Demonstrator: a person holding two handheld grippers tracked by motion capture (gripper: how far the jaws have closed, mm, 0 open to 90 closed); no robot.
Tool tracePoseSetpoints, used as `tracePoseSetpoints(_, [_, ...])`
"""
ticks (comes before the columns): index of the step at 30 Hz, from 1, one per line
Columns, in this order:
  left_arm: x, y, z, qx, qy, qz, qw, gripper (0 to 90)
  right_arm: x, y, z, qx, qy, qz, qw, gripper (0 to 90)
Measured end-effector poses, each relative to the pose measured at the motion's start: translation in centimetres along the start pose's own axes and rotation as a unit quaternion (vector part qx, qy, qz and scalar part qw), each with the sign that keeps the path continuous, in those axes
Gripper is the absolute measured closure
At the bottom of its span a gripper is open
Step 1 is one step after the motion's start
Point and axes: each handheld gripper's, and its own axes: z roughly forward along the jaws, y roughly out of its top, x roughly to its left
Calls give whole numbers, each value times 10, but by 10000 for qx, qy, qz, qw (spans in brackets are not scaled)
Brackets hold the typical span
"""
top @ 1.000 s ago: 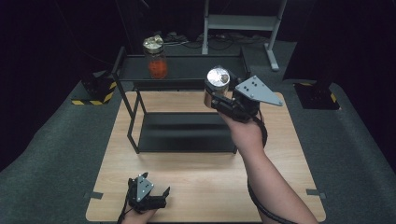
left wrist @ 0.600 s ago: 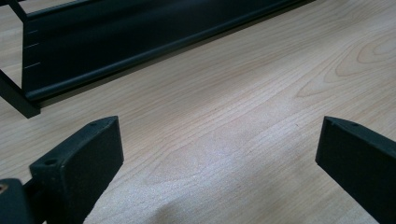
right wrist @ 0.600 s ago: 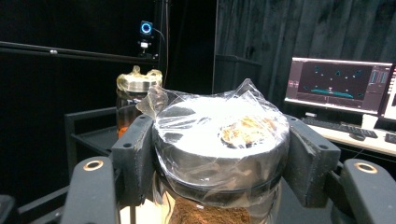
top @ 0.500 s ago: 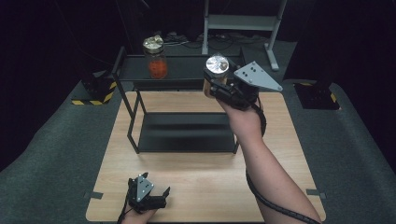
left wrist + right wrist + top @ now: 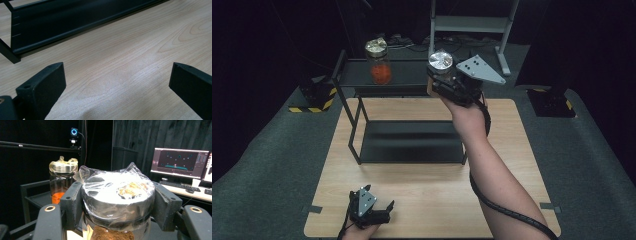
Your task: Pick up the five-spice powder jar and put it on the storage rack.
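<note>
My right gripper (image 5: 442, 80) is shut on a glass jar (image 5: 440, 62) with a silver lid under plastic wrap, holding it in the air by the right end of the black rack's top shelf (image 5: 404, 75). In the right gripper view both pads clamp the jar's lid (image 5: 117, 195), and brown contents show below. A second jar (image 5: 378, 62) with orange contents stands on the top shelf's left part, also seen as the jar (image 5: 61, 180) behind. My left gripper (image 5: 377, 212) rests low near the table's front edge, open, with bare wood (image 5: 117, 75) between its jaws.
The black two-level rack has a lower shelf (image 5: 412, 142) on the wooden table (image 5: 512, 165). Monitors and a keyboard (image 5: 180, 162) stand far behind. A metal stand (image 5: 472, 22) is beyond the table. Dark mats surround the table.
My right gripper has carried the jar up and farther away, toward the rack's top shelf. The left gripper has stayed put.
</note>
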Motion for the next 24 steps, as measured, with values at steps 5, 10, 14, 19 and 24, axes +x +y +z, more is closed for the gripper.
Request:
tracePoseSetpoints(5, [1, 0, 0, -10, -15, -5, 10000, 10, 1, 1, 10, 41, -30, -11, 10000, 343])
tracePoseSetpoints(10, [1, -1, 0, -25, -27, -28, 10000, 11, 0, -2, 18, -5, -60, -6, 10000, 343])
tracePoseSetpoints(14, [2, -2, -1, -36, -36, -51, 10000, 10, -1, 0, 24, 8, -93, 38, 9999, 343])
tracePoseSetpoints(19, [2, -2, -1, -43, -47, -68, 10000, 11, -2, 2, 31, 9, -128, 41, 9999, 343])
tracePoseSetpoints(24, [3, -2, -1, -46, -52, -70, 10000, 11, -4, 5, 38, 38, -189, 39, 9998, 343])
